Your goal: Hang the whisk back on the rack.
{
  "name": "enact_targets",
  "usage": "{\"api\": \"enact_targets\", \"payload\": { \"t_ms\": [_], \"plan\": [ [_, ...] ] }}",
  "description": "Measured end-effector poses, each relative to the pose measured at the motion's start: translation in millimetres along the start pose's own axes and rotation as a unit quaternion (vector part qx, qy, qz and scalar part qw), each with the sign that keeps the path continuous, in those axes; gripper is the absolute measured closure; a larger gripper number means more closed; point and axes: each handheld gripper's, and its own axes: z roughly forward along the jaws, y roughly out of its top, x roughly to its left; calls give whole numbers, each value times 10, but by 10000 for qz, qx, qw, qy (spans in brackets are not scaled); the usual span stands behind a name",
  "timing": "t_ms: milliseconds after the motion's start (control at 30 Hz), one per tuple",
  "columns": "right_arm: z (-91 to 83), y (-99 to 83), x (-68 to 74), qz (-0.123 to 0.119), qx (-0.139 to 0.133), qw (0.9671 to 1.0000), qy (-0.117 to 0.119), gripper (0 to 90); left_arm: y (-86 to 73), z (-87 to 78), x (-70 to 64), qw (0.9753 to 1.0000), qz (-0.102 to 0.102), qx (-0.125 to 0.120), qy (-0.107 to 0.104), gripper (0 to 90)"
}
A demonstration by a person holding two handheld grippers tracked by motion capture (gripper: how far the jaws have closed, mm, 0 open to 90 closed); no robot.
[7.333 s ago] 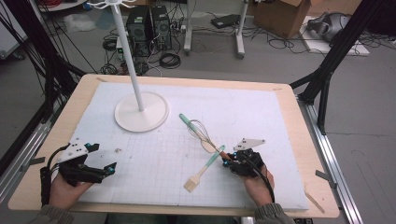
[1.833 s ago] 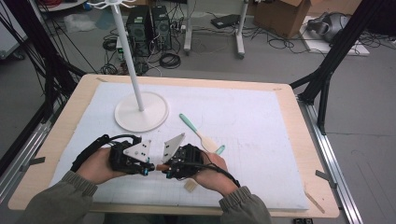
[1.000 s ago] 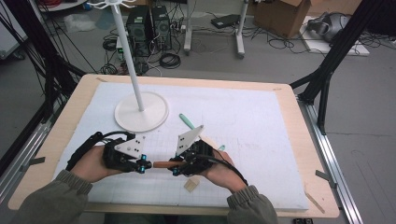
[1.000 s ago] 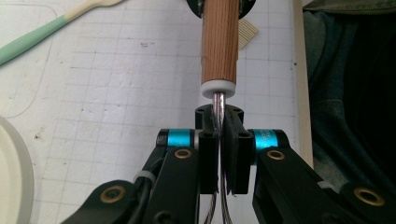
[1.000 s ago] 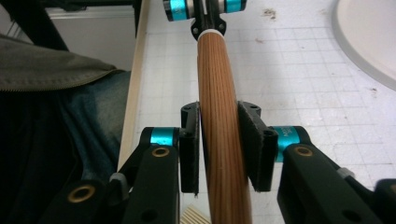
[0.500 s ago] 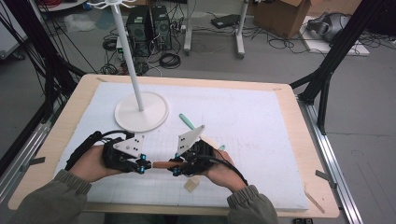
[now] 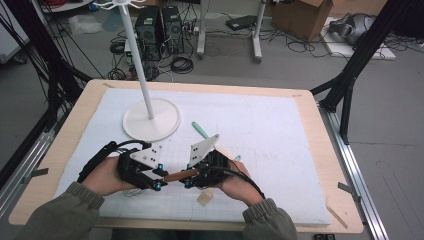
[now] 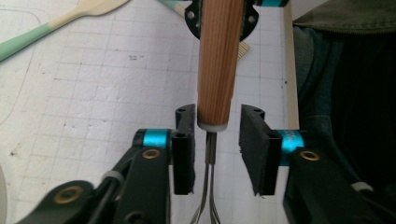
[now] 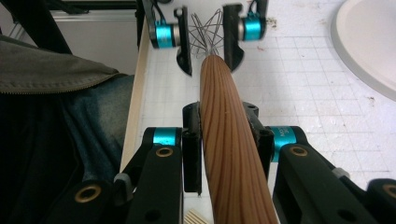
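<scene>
On the white gridded counter (image 7: 280,125), the round base of a white stand (image 7: 151,119) sits toward the far left, well apart from the two hands meeting near the front edge. The right hand-held gripper (image 9: 223,135) is clamped on the wooden handle of a wire whisk (image 9: 229,140), which is held level above the counter and points at the left hand-held gripper (image 8: 215,140), whose jaws stand apart on either side of the whisk's neck, where the wires leave the handle. A mint-handled spatula (image 7: 201,130) lies just beyond the hands, and a small brush head (image 7: 204,198) lies near the front edge under the right hand.
</scene>
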Motion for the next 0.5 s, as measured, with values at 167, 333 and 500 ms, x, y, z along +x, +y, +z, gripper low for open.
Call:
{"api": "enact_targets", "payload": {
  "t_ms": [167,333,500],
  "plan": [
    [3,22,12,-61,-27,10000,15,729,43,42,19,10000,-19,-66,-29,613],
    [6,54,30,-95,-74,9999,-10,728,67,46,29,9999,36,-75,-110,709],
    [-31,46,-4,50,-319,9995,44,706,86,-31,16,9996,6,-287,-3,730]
  ]
}}
